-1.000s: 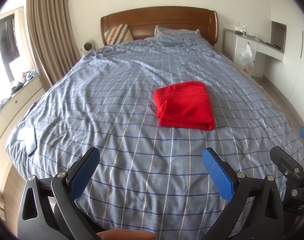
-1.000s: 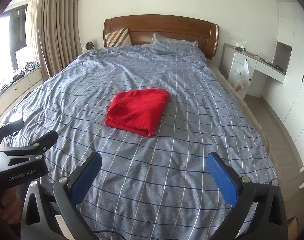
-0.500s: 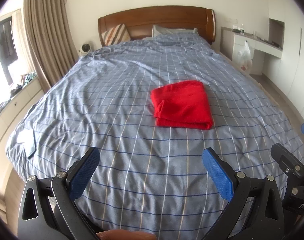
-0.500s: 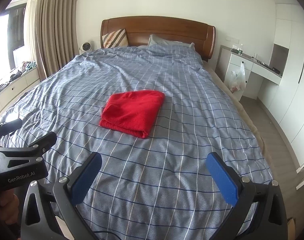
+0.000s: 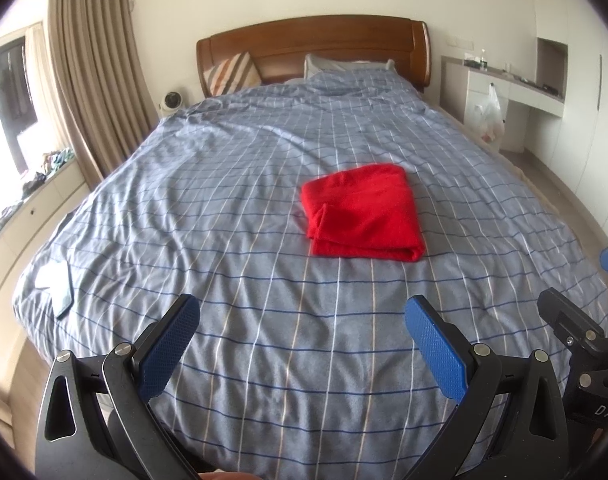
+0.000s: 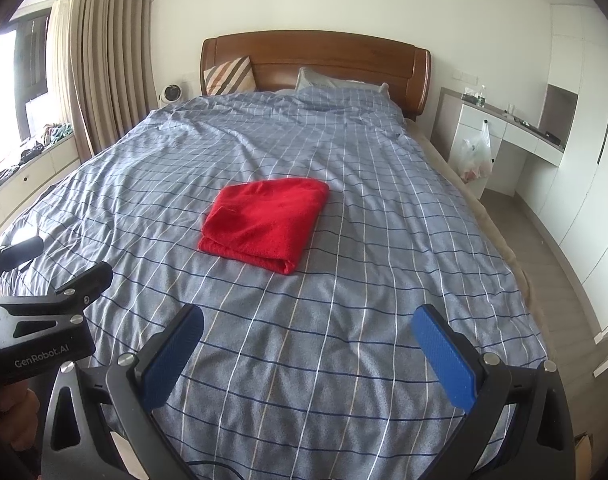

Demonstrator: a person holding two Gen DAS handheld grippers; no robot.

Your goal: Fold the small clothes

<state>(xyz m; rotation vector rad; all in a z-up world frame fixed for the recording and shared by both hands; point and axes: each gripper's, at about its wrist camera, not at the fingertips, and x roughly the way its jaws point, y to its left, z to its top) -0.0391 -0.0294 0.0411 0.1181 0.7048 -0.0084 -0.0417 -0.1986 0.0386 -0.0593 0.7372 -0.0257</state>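
A red garment (image 5: 362,212) lies folded into a flat rectangle on the blue checked bedspread (image 5: 224,208); it also shows in the right wrist view (image 6: 266,222). My left gripper (image 5: 302,344) is open and empty, held above the foot of the bed, well short of the garment. My right gripper (image 6: 308,354) is open and empty too, beside it on the right. The left gripper's body shows at the left edge of the right wrist view (image 6: 40,320).
A wooden headboard (image 5: 312,52) with pillows stands at the far end. A phone and a white cloth (image 5: 58,286) lie at the bed's left corner. Curtains (image 5: 96,80) hang on the left. A white desk with a plastic bag (image 6: 476,156) stands on the right.
Both grippers have drawn back a little from the bed and tilted slightly; the garment sits a bit farther away in both views. Both stay open.
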